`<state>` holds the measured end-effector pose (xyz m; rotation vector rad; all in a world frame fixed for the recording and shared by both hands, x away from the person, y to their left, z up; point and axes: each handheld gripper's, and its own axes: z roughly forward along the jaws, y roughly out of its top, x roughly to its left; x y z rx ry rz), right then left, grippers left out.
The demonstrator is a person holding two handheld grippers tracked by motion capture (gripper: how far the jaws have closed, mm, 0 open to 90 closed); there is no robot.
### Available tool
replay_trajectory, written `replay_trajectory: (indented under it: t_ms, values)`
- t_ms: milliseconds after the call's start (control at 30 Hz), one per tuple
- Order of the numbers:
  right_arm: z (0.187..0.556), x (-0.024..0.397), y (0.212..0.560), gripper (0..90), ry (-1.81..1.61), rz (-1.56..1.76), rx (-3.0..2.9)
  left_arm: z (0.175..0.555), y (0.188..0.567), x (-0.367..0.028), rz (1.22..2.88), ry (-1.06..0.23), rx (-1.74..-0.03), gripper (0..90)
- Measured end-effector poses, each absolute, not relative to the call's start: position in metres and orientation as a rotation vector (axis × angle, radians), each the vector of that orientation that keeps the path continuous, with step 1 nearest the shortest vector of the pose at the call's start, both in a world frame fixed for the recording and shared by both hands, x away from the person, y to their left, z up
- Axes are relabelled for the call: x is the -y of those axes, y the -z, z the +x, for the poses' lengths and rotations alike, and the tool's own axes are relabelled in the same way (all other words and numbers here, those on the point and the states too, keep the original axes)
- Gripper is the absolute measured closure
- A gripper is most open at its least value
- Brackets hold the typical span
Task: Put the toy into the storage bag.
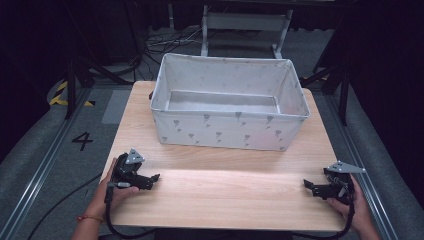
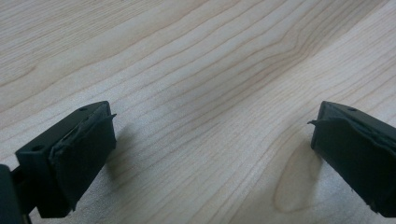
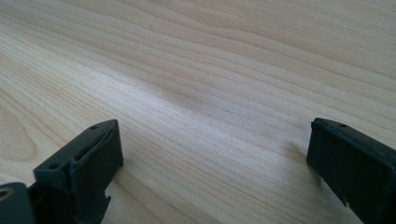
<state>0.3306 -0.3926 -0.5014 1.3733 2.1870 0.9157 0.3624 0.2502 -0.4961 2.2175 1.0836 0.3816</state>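
While a grey fabric bin [image 1: 230, 107] is set on the wooden table [image 1: 225, 195] | left gripper [image 1: 152, 179] and right gripper [image 1: 309, 186] are held before it, jaws apart, nothing between | dark room, cables behind bin.

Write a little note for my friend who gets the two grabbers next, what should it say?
Left gripper: open, nothing between its jaws, low over the wooden table at its near left.
Right gripper: open, holding nothing, at the near right.
Fabric bin: white, at the table's far middle, apart from both grippers; it looks empty inside.
Done: nothing that can be seen.
Left: probably reach forward to the bin; neither gripper touches it yet.
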Motion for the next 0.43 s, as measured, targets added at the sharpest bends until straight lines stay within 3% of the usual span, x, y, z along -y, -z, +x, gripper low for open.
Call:
replay_trajectory:
  t_ms: [433]
  values:
    - [0.3309, 0.3926, 0.5015, 2.9, -0.914, 1.378, -2.186, 0.3624, 0.4961, -0.2501, 2.217, -0.382, -1.084, 0.2]
